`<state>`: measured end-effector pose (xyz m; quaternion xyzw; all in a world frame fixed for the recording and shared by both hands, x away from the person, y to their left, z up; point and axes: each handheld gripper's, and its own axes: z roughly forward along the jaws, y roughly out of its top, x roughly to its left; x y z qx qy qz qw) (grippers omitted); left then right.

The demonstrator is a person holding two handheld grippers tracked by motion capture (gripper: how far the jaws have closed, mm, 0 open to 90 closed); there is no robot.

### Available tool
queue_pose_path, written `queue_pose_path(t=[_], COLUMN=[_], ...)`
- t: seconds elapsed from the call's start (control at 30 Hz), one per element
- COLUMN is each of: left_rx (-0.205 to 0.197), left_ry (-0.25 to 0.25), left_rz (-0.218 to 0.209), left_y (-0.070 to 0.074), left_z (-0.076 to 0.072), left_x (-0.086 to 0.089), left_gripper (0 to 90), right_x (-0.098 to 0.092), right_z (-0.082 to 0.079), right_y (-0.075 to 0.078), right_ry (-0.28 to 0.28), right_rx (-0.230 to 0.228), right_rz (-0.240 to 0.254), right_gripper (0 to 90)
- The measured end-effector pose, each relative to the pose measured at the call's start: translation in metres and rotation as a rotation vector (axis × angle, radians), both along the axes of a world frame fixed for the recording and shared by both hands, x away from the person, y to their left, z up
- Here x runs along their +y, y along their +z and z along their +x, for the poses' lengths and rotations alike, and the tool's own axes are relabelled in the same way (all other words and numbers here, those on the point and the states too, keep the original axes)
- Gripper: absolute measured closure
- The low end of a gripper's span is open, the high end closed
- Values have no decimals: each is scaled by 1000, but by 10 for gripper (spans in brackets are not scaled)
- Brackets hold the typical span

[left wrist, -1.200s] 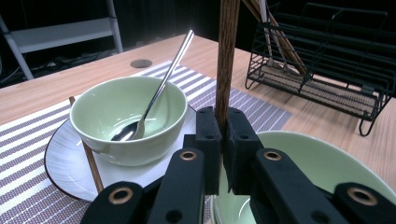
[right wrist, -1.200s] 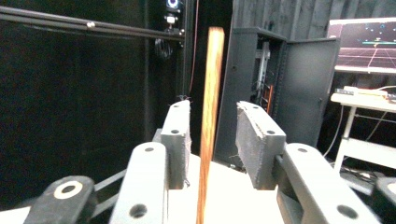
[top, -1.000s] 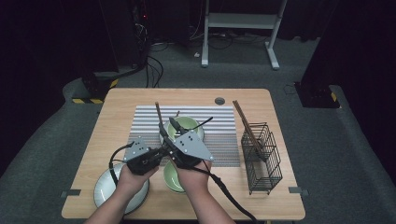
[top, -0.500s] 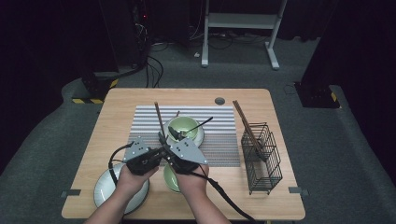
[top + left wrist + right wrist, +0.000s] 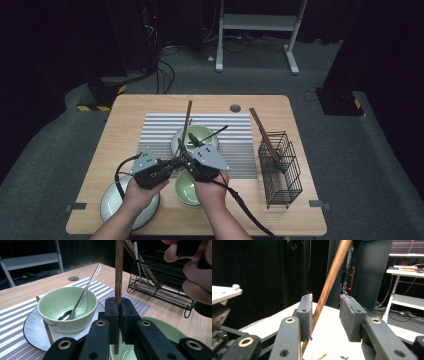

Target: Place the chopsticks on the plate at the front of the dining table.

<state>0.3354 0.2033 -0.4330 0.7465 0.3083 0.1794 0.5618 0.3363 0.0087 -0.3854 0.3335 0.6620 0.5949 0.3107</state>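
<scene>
While the left claw (image 5: pixel 119 315) pinches the stick (image 5: pixel 119 277), the right claw (image 5: pixel 328 315) waits half open around it.

Left claw: shut tight on the stick, low down near its bottom end.
Right claw: jaws apart, with the stick (image 5: pixel 329 282) between them. It leans near the left pad, but I cannot tell if it touches.
Stick: it stands almost straight up, long way up and down, with its bottom tip over the near bowl (image 5: pixel 172 332).
Where it is: over the front middle of the tabletop (image 5: pixel 125 125), between the two hands, just in front of the far bowl (image 5: pixel 200 135) with the spoon (image 5: pixel 82 295).
Nearer hand: both are right at the stick; the right one is a bit higher on it.
Rack: the wire rack (image 5: pixel 280 165) with more sticks stands well off to the right.
Next move, I think: the right claw must close straight across the stick, not along it.
</scene>
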Motion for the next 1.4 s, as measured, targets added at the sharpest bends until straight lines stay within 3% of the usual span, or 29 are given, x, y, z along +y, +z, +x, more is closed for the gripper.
queue_pose_path(t=[0.1,0.37,0.7,0.97,1.4], left_rx=[16,17,14,35,24], left_ry=[-16,-14,-9,-13,-10], left_rz=[-35,-47,-46,-61,-50], left_y=[-1,-5,-7,-8,-8], left_z=[0,-2,-5,-6,-7], left_x=[1,4,8,8,10], left_gripper=[850,851,851,851,847], right_x=[-6,-10,-10,-12,-15], right_z=[3,8,8,10,14], right_y=[-1,-7,-11,-16,-24], right_ry=[-17,-35,-45,-51,-68], right_rx=[16,39,30,44,64], right_rz=[15,16,6,13,20], right_gripper=[614,603,568,557,533])
